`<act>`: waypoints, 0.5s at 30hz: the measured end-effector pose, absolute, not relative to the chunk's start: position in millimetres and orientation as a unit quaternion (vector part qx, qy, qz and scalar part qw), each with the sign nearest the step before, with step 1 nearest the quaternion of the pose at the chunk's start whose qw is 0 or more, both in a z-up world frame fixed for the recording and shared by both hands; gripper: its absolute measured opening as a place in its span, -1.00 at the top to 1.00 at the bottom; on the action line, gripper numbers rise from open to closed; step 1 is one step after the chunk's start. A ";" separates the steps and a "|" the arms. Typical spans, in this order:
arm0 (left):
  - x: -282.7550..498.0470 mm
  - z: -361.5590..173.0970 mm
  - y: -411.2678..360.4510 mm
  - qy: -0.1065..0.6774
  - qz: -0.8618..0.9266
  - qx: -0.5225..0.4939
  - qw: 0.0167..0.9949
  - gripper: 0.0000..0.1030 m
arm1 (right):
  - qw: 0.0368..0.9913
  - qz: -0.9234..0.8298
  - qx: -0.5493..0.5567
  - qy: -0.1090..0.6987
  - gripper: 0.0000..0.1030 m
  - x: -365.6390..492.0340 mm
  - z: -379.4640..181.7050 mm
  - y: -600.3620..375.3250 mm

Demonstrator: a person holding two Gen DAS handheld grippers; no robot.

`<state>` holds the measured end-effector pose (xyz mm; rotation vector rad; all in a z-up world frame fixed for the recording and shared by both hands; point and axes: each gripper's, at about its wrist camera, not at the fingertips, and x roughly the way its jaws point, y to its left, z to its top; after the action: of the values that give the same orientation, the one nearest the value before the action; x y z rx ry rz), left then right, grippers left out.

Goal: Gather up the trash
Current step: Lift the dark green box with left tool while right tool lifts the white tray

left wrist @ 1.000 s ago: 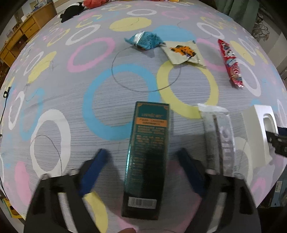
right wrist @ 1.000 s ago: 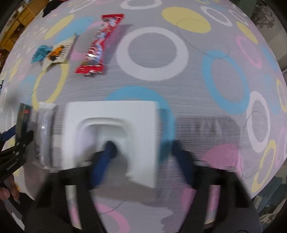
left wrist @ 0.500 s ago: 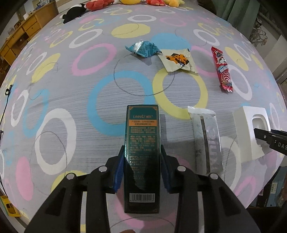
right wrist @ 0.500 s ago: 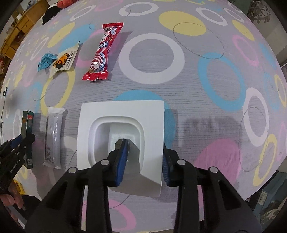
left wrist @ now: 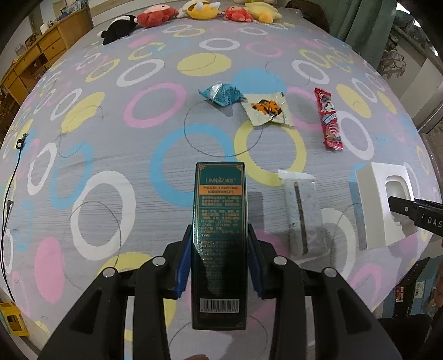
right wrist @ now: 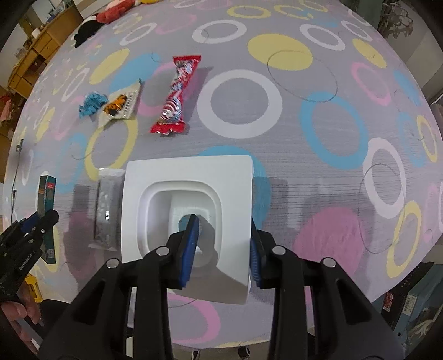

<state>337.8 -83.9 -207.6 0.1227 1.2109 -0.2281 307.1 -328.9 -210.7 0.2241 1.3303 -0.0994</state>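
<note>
My left gripper is clamped on the dark green box, its blue pads pressed against the box's two long sides, with the barcode end nearest me. My right gripper grips one wall of the white moulded tray: one finger sits inside its hollow, the other outside its edge. Below both lies the grey bedspread printed with coloured rings. A clear plastic sleeve lies flat on it between the box and the tray. Farther off on the bedspread rest a red candy wrapper, an opened orange-printed sachet and, touching it, a crumpled blue wrapper. Plush toys line the far edge.
</note>
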 end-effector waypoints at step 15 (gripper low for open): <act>293.8 -140.8 -73.6 0.520 -0.123 0.046 0.844 0.32 | 0.824 -0.012 0.099 0.559 0.37 269.3 -134.9 -316.3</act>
<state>293.8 -73.6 -140.8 0.0977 1.0984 -0.2602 269.3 -316.3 -134.9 0.2095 1.1878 -0.0262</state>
